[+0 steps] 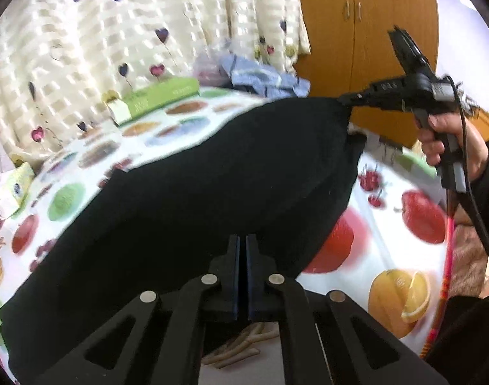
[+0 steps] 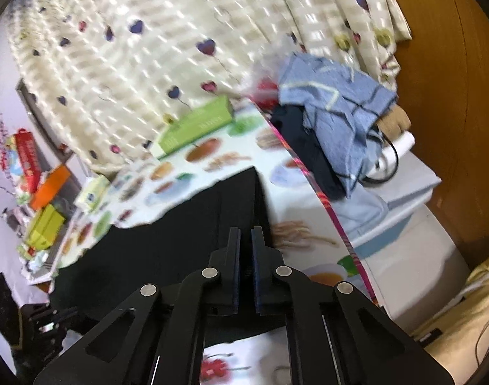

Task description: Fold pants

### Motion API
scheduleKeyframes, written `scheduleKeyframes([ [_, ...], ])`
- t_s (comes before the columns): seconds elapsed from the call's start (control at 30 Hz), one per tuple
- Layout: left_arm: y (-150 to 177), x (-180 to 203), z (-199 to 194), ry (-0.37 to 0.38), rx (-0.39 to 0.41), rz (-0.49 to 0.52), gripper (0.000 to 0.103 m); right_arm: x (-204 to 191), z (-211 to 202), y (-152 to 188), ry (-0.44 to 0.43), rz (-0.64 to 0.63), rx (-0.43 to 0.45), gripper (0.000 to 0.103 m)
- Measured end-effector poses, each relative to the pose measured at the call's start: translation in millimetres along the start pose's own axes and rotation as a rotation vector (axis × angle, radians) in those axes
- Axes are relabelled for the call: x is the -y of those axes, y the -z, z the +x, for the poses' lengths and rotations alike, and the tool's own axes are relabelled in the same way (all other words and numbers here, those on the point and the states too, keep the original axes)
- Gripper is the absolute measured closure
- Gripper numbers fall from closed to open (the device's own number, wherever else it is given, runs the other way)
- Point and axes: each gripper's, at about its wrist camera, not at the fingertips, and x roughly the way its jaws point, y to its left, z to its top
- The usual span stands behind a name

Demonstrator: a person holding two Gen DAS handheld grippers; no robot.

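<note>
In the left wrist view the left gripper [image 1: 243,247] is clamped on the near edge of the black pants [image 1: 186,199] lying on the table [image 1: 388,234], and in the right wrist view the right gripper [image 2: 246,240] pinches their corner, so lift both evenly, keeping the edge taut.

- The green box [image 1: 162,96] at the far edge of the tabletop [image 1: 388,224] has pale lettering along its long side, too blurred to read in either view.
- The red box [image 2: 27,157] off the left end of the tabletop carries light characters, also unreadable.
- The small pale carton [image 1: 14,192] shows a dark round mark, not legible.
- No other text can be read.
</note>
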Motion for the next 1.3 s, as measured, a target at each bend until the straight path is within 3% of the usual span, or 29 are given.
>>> scheduleKeyframes([
  [0.13, 1, -6, -16, 0.023, 0.026, -0.026, 0.099, -4, -20, 10, -0.006, -0.002, 0.003, 0.097],
  [0.27, 18, 1, 0, 0.073, -0.046, -0.023, 0.099, 13, -5, 31, 0.047, 0.025, -0.093, 0.096],
  [0.37, 25, 3, 15, 0.094, -0.101, -0.045, 0.098, 23, 7, 39, 0.093, 0.027, -0.153, 0.088],
  [0.47, 21, -5, 6, 0.127, -0.083, -0.101, 0.096, 9, -12, 34, 0.13, -0.052, -0.071, 0.087],
  [0.57, 24, -11, -8, 0.149, -0.055, -0.141, 0.096, -18, -23, 32, 0.105, -0.171, -0.015, 0.081],
  [0.67, 35, -27, -23, 0.093, -0.019, -0.209, 0.095, -42, -11, 40, 0.046, -0.251, -0.048, 0.076],
  [0.73, 44, -47, -29, 0.008, -0.009, -0.287, 0.094, -51, 11, 52, 0.032, -0.305, -0.132, 0.076],
  [0.8, 57, -68, -34, -0.077, -0.007, -0.377, 0.093, -52, 38, 68, 0.076, -0.35, -0.249, 0.076],
  [0.93, 89, -103, -45, -0.243, -0.05, -0.532, 0.093, -61, 39, 69, 0.105, -0.417, -0.23, 0.076],
  [1.1, 110, -126, -63, -0.329, -0.026, -0.613, 0.093, -74, 40, 58, 0.092, -0.446, -0.199, 0.076],
  [1.3, 125, -166, -66, -0.402, -0.047, -0.712, 0.093, -71, 72, 44, 0.118, -0.414, -0.221, 0.075],
])
